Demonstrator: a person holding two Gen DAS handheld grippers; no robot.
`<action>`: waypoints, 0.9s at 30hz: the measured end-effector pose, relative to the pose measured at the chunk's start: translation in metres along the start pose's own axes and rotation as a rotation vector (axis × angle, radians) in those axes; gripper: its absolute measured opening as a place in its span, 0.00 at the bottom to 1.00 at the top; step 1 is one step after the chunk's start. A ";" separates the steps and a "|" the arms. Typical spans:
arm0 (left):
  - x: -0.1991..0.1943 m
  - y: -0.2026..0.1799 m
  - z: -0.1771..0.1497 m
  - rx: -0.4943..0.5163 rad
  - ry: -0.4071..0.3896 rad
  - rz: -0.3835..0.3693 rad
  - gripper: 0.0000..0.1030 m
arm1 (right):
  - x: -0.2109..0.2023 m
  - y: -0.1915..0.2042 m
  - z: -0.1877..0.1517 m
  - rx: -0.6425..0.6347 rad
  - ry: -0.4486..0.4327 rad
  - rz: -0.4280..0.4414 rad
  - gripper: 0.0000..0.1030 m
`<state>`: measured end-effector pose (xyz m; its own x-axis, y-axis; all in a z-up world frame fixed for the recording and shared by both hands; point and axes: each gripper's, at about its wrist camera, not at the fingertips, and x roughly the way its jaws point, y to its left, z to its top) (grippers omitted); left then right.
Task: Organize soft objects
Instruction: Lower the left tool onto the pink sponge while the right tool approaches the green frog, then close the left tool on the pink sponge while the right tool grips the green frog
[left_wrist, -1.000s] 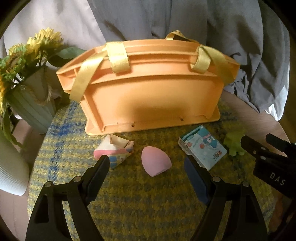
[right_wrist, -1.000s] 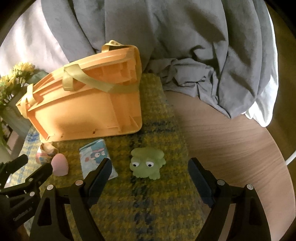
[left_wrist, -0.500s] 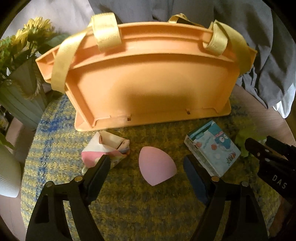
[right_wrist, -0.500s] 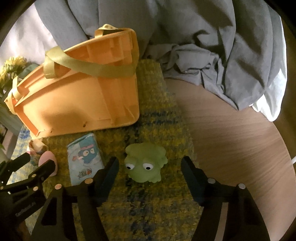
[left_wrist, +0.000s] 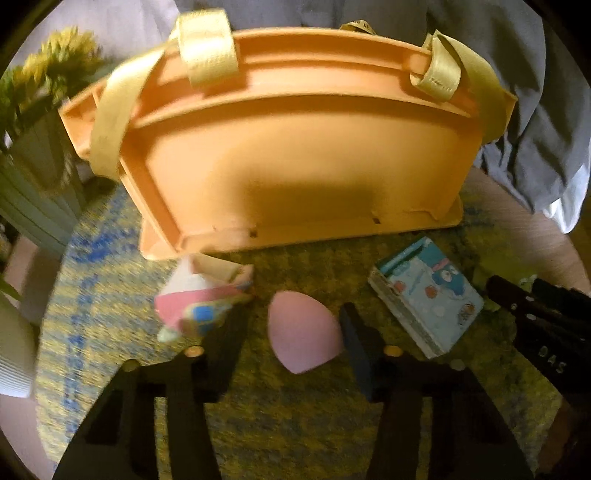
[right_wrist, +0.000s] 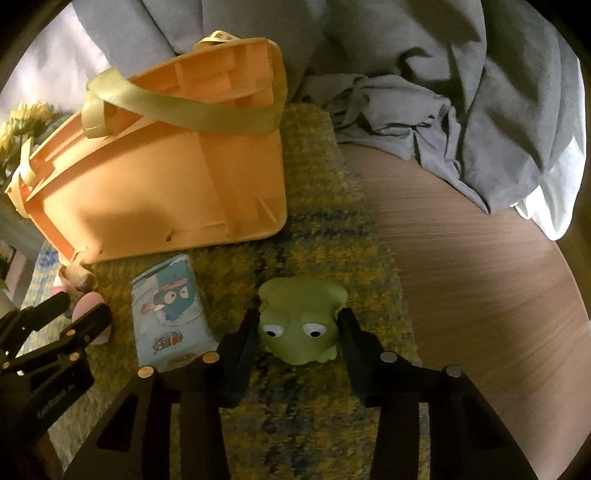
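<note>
Centrally, the right hand-held gripper is bracketing the green frog toy, its fingers touching or nearly touching the flanks, not visibly squeezing. Meanwhile the left hand-held gripper is standing released around the pink sponge, tip pointing toward the frame's bottom, below the orange basket.

a home living space: round wooden desk with woven yellow mat, vase of sunflowers, crumpled grey bedding behind.
</note>
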<state>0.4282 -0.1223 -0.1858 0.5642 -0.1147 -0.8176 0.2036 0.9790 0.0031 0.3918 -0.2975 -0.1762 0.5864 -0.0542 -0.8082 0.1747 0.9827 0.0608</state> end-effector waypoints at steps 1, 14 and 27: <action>0.000 0.000 -0.001 -0.008 0.005 -0.022 0.38 | -0.001 0.000 -0.001 0.000 -0.002 -0.003 0.42; -0.022 0.005 -0.005 -0.007 -0.073 -0.066 0.37 | -0.016 0.003 -0.002 -0.010 -0.042 -0.017 0.41; -0.061 0.003 0.001 -0.032 -0.147 -0.101 0.37 | -0.052 0.008 0.004 -0.004 -0.119 0.035 0.40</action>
<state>0.3953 -0.1124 -0.1357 0.6535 -0.2341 -0.7198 0.2411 0.9658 -0.0952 0.3659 -0.2872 -0.1315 0.6820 -0.0402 -0.7302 0.1494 0.9851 0.0853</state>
